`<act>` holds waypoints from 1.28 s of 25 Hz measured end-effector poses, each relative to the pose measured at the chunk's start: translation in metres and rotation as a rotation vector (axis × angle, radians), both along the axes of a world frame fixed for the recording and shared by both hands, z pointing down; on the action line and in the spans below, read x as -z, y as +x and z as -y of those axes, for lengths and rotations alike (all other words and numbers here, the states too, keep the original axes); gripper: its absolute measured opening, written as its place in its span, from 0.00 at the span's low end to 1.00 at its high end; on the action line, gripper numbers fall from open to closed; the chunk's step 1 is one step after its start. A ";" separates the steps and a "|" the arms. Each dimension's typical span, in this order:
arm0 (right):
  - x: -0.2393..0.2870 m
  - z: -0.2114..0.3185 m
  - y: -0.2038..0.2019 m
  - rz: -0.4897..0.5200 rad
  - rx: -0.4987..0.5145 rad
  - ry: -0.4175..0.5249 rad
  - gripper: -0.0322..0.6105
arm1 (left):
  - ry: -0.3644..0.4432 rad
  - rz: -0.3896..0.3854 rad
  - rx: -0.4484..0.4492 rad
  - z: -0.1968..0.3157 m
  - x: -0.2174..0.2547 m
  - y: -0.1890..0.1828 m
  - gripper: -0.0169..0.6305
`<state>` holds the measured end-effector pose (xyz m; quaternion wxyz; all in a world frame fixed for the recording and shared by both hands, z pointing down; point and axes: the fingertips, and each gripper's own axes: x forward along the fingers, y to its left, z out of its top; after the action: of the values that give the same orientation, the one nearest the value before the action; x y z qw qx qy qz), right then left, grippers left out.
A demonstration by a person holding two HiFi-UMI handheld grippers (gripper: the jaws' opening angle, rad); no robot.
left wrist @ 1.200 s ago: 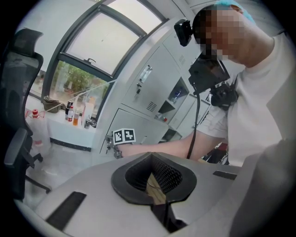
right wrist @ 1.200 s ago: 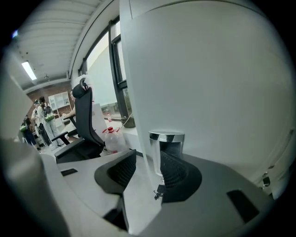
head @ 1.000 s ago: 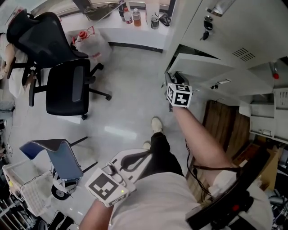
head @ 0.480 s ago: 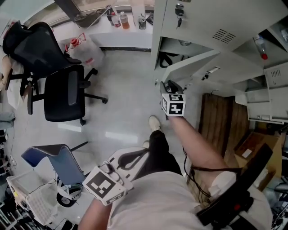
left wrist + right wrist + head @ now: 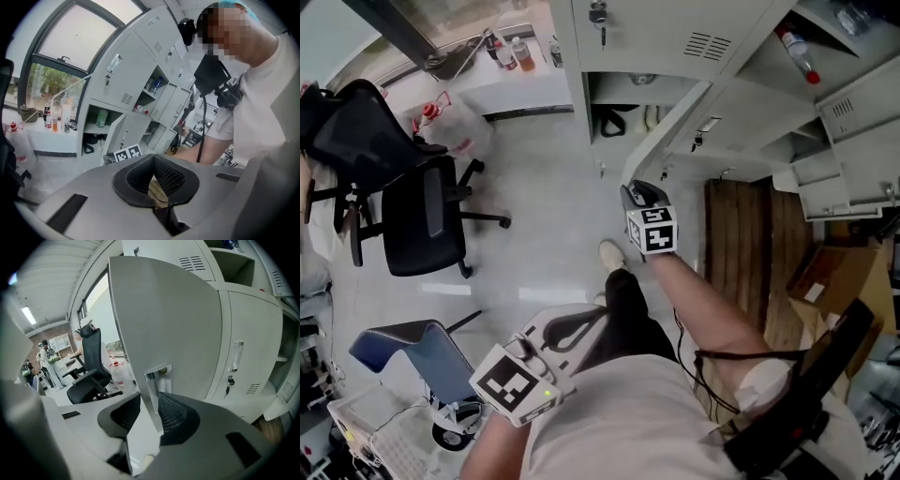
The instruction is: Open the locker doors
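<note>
Office with swivel chairs [image 5: 422, 220], lockers [image 5: 675, 37]

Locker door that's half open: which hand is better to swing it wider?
Right. The right gripper has the door edge between its jaws, which have just been closing. The left gripper sits low by the body, far from the lockers.

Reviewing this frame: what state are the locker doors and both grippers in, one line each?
right gripper: jaws have just been closing, edge of the lower locker door between them, not clamped yet.
lower locker door: swung open.
upper locker door: closed, key in lock.
left gripper: shut, empty.
</note>
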<state>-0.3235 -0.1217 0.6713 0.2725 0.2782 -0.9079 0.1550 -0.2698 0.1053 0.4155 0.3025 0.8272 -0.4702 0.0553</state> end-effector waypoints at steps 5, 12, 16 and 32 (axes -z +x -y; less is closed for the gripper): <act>-0.001 -0.009 0.026 -0.039 -0.002 0.019 0.20 | 0.004 0.001 -0.052 0.002 0.001 0.015 0.04; -0.001 -0.013 0.061 -0.069 -0.005 0.038 0.16 | 0.022 -0.006 -0.110 0.011 0.006 0.032 0.04; -0.004 -0.014 0.088 -0.091 -0.033 0.039 0.14 | 0.022 -0.015 -0.139 0.011 0.006 0.043 0.04; -0.004 0.004 0.159 -0.135 -0.070 0.047 0.12 | 0.022 -0.026 -0.232 0.013 0.002 0.075 0.04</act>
<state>-0.1644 -0.1257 0.6749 0.3212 0.3256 -0.8806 0.1240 -0.1949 0.0924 0.4136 0.2910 0.8800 -0.3678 0.0744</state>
